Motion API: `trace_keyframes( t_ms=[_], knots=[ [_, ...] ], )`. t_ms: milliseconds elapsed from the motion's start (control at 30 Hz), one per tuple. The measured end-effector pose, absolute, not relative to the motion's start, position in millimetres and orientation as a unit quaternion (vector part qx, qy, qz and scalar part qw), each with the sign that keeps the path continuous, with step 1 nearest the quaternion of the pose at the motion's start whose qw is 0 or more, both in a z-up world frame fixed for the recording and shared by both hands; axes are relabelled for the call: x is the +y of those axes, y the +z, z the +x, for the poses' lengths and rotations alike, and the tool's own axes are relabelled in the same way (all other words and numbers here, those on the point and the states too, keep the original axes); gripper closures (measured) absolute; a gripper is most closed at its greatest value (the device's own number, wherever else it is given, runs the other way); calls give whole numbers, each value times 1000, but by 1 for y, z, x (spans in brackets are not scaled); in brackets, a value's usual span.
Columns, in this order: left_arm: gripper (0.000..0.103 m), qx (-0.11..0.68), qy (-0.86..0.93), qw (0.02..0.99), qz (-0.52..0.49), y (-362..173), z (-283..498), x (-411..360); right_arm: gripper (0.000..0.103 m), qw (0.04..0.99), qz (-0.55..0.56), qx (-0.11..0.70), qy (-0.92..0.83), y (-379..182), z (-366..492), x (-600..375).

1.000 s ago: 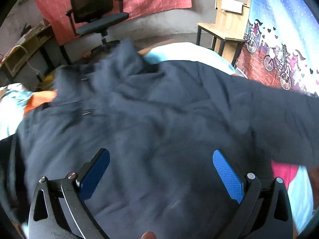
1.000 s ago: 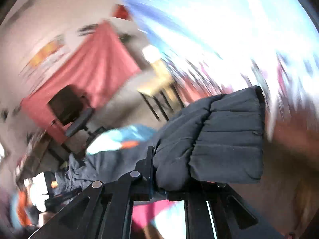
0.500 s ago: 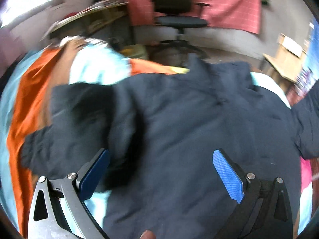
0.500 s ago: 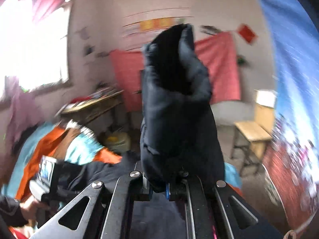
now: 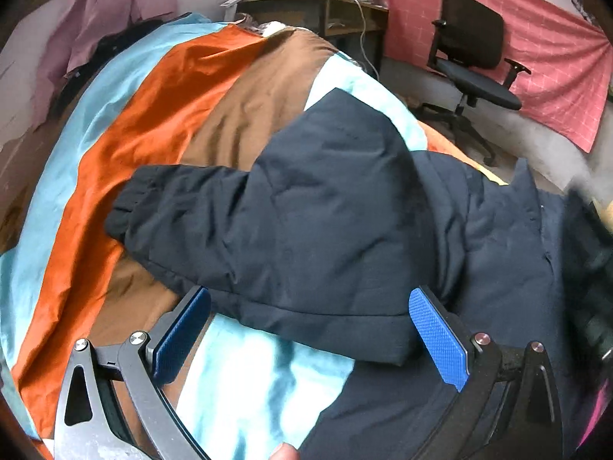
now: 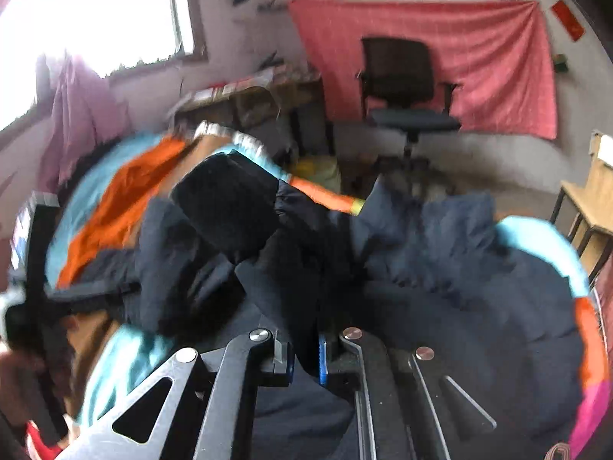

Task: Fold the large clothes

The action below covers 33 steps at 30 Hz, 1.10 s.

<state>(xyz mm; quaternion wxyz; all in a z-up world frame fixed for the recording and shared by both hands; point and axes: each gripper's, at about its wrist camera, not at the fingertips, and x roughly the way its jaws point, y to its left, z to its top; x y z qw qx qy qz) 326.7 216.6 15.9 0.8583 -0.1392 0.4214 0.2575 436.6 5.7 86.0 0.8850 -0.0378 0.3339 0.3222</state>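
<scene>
A dark navy padded jacket lies on a striped bedspread. Its left sleeve stretches out to the left, cuff on the orange stripe. My left gripper is open and empty, with blue pads on either side of the sleeve's lower edge. In the right wrist view the jacket covers the bed, and my right gripper is shut on the jacket's other sleeve, which hangs over the jacket's body with the cuff to the left.
A black office chair stands before a pink wall cloth. A cluttered desk sits beyond the bed. A wooden table is at the right. Pink curtains hang at the left.
My right gripper has swung the held sleeve from the right, up and over to the left across the jacket's body. My left gripper has moved left toward the other sleeve, still open.
</scene>
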Motion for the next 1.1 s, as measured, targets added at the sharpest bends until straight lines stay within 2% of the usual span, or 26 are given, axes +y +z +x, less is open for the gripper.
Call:
trace_keyframes(
  t_ms=[67, 133, 167, 200, 233, 367, 500, 600, 700, 767, 833, 900, 1100],
  knots=[
    [2, 419, 255, 861, -137, 17, 327, 213, 89, 873, -54, 365, 319, 63, 434, 14],
    [1, 409, 246, 867, -141, 21, 330, 204, 57, 857, -76, 393, 324, 47, 428, 22],
    [1, 406, 242, 870, -142, 20, 338, 200, 47, 847, -83, 405, 334, 38, 429, 25],
    [1, 400, 238, 874, -141, 19, 343, 197, 26, 841, -90, 413, 338, 31, 425, 25],
    [1, 394, 236, 878, -137, 20, 346, 191, 16, 833, -97, 422, 345, 26, 426, 26],
    [1, 378, 204, 896, -117, 24, 365, 166, 16, 818, -93, 413, 389, 29, 405, 6],
    [1, 380, 149, 910, -78, 13, 385, 128, 16, 850, -94, 348, 386, 52, 387, -59],
    [1, 392, 120, 911, -43, -4, 398, 101, 16, 881, -109, 315, 335, 62, 395, -109],
    [1, 413, 122, 902, 11, -29, 411, 75, 16, 911, -112, 321, 231, 58, 430, -164],
    [1, 420, 125, 898, 30, -41, 414, 69, 27, 923, -71, 332, 179, 52, 457, -199],
    [1, 430, 129, 892, 51, -55, 415, 64, 59, 926, -42, 352, 131, 41, 481, -224],
    [1, 432, 129, 891, 59, -66, 415, 62, 73, 921, -16, 377, 98, 28, 503, -244],
    [1, 416, 130, 898, 66, -83, 412, 61, 76, 904, -19, 412, 114, -16, 520, -246]
  ],
)
